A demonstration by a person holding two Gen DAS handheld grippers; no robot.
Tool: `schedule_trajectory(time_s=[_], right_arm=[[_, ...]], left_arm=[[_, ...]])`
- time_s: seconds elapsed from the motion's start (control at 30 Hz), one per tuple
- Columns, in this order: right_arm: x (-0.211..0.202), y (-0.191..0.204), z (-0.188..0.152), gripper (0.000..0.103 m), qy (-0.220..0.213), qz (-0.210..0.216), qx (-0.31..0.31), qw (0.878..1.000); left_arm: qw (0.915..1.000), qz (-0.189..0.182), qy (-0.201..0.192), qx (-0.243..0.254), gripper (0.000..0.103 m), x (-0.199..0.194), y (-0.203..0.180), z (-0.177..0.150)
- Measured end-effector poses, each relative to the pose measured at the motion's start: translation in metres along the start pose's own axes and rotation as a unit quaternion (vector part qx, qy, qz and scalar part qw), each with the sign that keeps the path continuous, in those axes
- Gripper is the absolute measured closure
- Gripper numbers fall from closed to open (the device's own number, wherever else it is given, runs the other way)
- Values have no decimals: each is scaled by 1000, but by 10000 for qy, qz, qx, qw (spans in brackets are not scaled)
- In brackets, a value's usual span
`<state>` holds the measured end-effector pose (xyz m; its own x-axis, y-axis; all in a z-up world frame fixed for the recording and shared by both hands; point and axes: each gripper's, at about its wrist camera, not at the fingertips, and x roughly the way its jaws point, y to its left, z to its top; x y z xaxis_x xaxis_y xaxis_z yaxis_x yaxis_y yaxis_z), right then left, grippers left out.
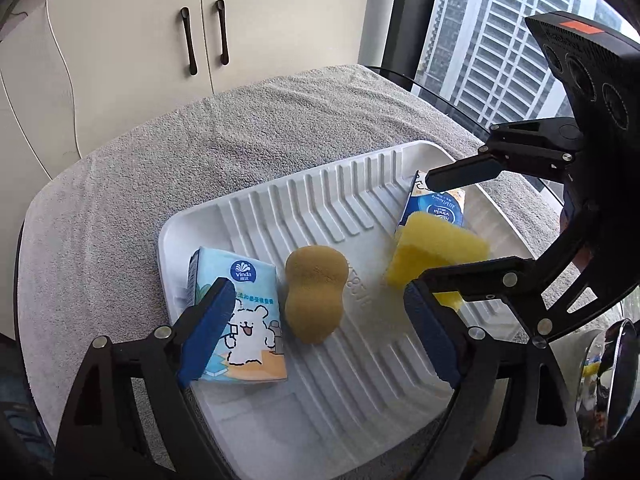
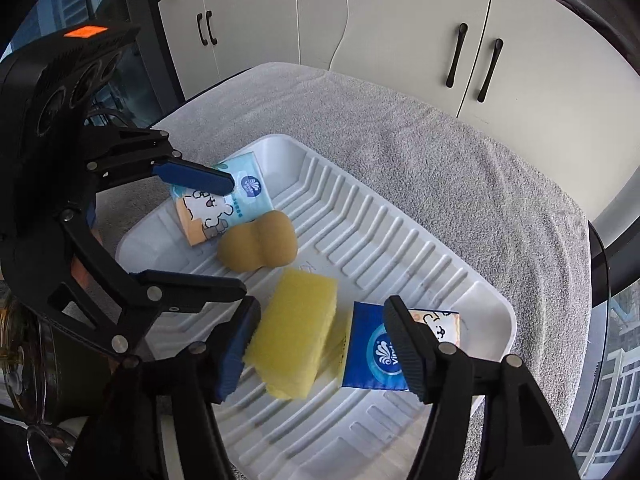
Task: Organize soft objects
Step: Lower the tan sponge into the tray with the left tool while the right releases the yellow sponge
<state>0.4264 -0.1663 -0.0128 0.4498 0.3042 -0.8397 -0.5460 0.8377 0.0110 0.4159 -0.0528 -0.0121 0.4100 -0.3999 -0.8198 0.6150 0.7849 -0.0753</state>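
Sponges and tissue packs all sit in the white ribbed tray [image 1: 192, 216]. From your left wrist, the left gripper [image 1: 320, 332] stands wide open, gripping nothing: the brown sponge [image 1: 314, 292] lies between its fingers, the light-blue tissue pack [image 1: 248, 312] under the left pad. From your right wrist, the right gripper [image 2: 324, 352] is open too; the yellow sponge [image 2: 298, 328] and dark-blue tissue pack [image 2: 374, 354] lie between its fingers, neither clamped.
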Motion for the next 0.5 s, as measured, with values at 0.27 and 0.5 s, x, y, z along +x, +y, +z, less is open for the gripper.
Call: schedule_trajectory(time_s=[0.27,0.5], right_arm=[[-31,-22,4,19,-422,-56,327,9986],[-47,-45,2,19,-523,-197,608,9966]], left_arm=[[9992,77,-292,-270,0,-15,12,8],[9983,141,-473,-299,0,-27,16,10]])
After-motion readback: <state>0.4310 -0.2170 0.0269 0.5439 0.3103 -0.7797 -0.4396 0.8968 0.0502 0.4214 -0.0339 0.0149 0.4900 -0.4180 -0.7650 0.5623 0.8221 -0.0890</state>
